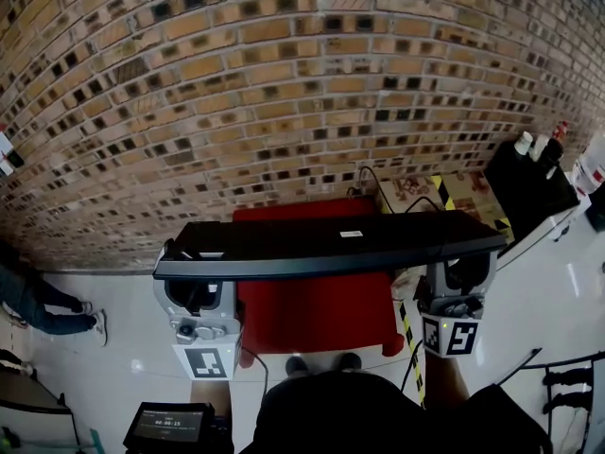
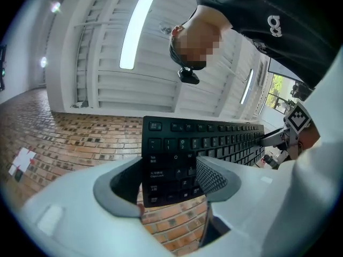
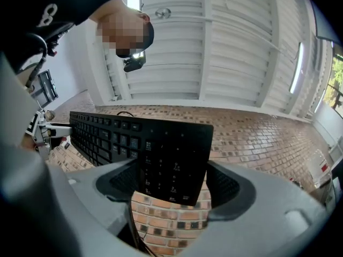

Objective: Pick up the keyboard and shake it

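Left tool (image 1: 196,296) and right tool (image 1: 458,287), both tight on one keyboard (image 1: 331,239)

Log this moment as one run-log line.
state: keyboard lifted, keys down; left tongs: shut on keyboard; right tongs: shut on keyboard; below: red surface

Red table (image 1: 317,315): centre, under keyboard (image 1: 331,239). Brickwork (image 1: 284,83): whole upper frame. Black cabinet (image 1: 525,187): right edge. Open white floor (image 1: 123,301): lower left.
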A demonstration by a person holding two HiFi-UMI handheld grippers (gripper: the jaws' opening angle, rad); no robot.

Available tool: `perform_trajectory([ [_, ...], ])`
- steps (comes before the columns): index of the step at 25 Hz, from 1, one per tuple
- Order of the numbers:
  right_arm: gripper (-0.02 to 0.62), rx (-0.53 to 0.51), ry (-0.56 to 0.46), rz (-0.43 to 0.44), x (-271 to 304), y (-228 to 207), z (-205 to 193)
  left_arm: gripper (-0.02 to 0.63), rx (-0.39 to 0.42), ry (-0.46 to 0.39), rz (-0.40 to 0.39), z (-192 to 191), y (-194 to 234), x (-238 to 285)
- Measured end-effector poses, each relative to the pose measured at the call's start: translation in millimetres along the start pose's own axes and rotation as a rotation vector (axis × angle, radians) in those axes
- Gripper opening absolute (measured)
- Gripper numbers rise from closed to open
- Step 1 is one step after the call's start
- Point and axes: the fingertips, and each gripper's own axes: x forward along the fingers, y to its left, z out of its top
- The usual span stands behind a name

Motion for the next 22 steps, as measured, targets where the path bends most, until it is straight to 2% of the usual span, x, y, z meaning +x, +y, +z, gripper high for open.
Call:
perform_trajectory([
  [3,0.368,0.001,0.038,0.018,2.5,1.7,-9.6,0.318,-0.024,0.038,0.010,-12.7,-0.4,-1.7],
  [6,0.368,-0.022,0.028,0.042,10.8,8.3,-2.3,0.318,-0.046,0.052,0.034,-16.3,6.9,-4.4],
  [13,0.368,-0.068,-0.109,0.050,20.8,17.1,50.8,0.318,-0.028,-0.081,0.092,23.6,26.4,-9.3],
  [19,0.368,-0.062,-0.044,0.098,26.8,27.4,18.2,0.319,-0.052,0.014,0.108,-8.0,26.5,-16.0],
  [22,0.368,-0.058,-0.054,0.095,22.8,28.3,22.9,0.318,-0.039,-0.001,0.106,-0.1,27.8,-19.2],
])
